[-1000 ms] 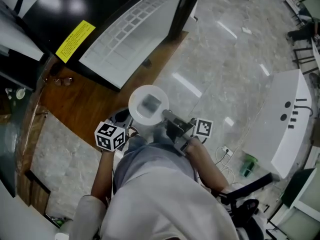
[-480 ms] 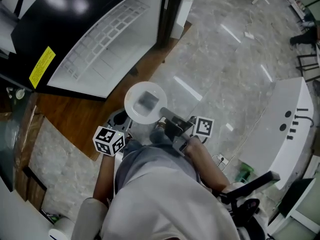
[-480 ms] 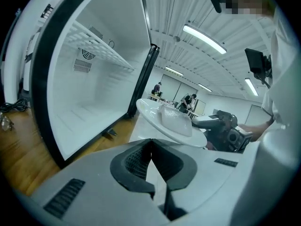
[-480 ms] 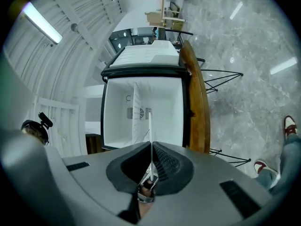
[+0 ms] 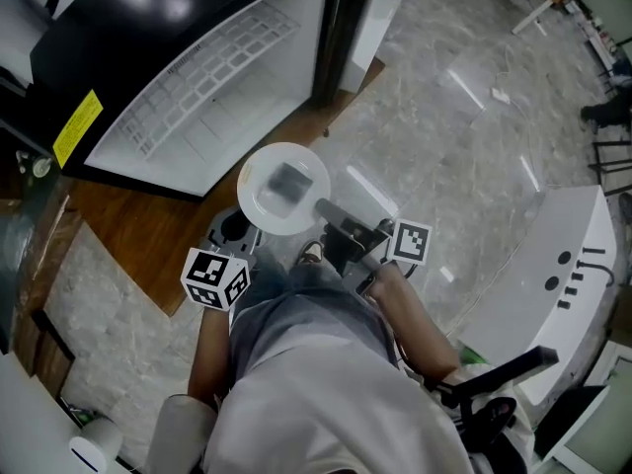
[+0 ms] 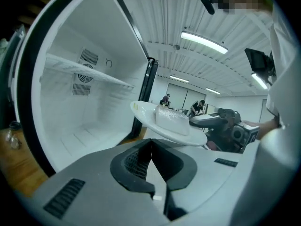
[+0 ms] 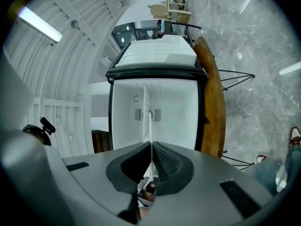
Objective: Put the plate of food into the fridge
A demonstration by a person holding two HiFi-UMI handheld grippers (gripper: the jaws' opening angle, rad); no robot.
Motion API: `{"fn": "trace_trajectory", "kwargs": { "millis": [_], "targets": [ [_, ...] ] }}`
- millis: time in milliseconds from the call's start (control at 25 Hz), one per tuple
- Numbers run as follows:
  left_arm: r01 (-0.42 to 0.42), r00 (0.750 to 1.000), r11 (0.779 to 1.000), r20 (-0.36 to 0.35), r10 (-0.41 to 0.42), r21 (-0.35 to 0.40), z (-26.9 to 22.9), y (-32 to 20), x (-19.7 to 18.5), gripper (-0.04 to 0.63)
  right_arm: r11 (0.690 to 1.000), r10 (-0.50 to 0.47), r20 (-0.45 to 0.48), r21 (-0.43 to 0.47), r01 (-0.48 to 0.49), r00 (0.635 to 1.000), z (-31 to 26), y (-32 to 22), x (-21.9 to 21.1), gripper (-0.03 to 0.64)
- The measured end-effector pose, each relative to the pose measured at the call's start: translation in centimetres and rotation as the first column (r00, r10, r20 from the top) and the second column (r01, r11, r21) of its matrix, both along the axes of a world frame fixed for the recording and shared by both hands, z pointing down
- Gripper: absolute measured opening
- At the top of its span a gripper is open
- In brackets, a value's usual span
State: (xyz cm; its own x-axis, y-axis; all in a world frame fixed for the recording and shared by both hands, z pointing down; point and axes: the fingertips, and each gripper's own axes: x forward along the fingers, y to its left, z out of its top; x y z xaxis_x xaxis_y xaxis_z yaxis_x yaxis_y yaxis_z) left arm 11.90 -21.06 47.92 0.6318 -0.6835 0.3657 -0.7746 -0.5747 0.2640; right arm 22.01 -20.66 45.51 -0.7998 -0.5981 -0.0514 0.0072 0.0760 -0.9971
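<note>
Plate of food [image 5: 283, 190] hangs in mid-air just in front of the open fridge [image 5: 212, 92], not yet inside! Right gripper [image 5: 323, 208] pinches its rim; left gripper [image 6: 150, 142] rides alongside, jaws together, empty. Shelving it remains.

The left forearm [image 5: 204, 349] and right forearm [image 5: 407, 309] reach forward side by side. The left hand-held gripper [image 6: 151, 144] has its jaws pressed together on nothing. The right hand-held gripper [image 7: 151, 147], rolled onto its side, clamps the plate [image 5: 283, 188] by its rim.
</note>
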Motion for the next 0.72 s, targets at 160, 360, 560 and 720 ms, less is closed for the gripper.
{"fn": "trace_trajectory", "kwargs": {
  "millis": [160,360,560,720],
  "targets": [
    [0.094,0.989,0.994,0.112,-0.099,0.049,-1.9,-2.4,-1.5,0.018,0.999,-0.021,-0.013,0.03,0.022,1.0,-2.1,-2.8,-1.4,0.025],
    [0.146,0.983,0.984,0.1,-0.156,0.098,-4.8,-5.3,-2.1,0.018,0.994,-0.047,-0.009,0.103,0.048,0.999,-5.2,-7.3,-3.8,0.025],
    [0.178,0.979,0.977,0.081,-0.188,0.117,-6.1,-7.3,-4.0,0.018,0.986,-0.078,-0.023,0.144,0.08,0.997,-7.2,-10.2,-6.9,0.025],
    [0.192,0.977,0.973,0.065,-0.201,0.126,-7.2,-9.1,-3.8,0.018,0.986,-0.083,-0.032,0.14,0.087,0.996,-8.0,-12.3,-8.1,0.025]
  ]
}}
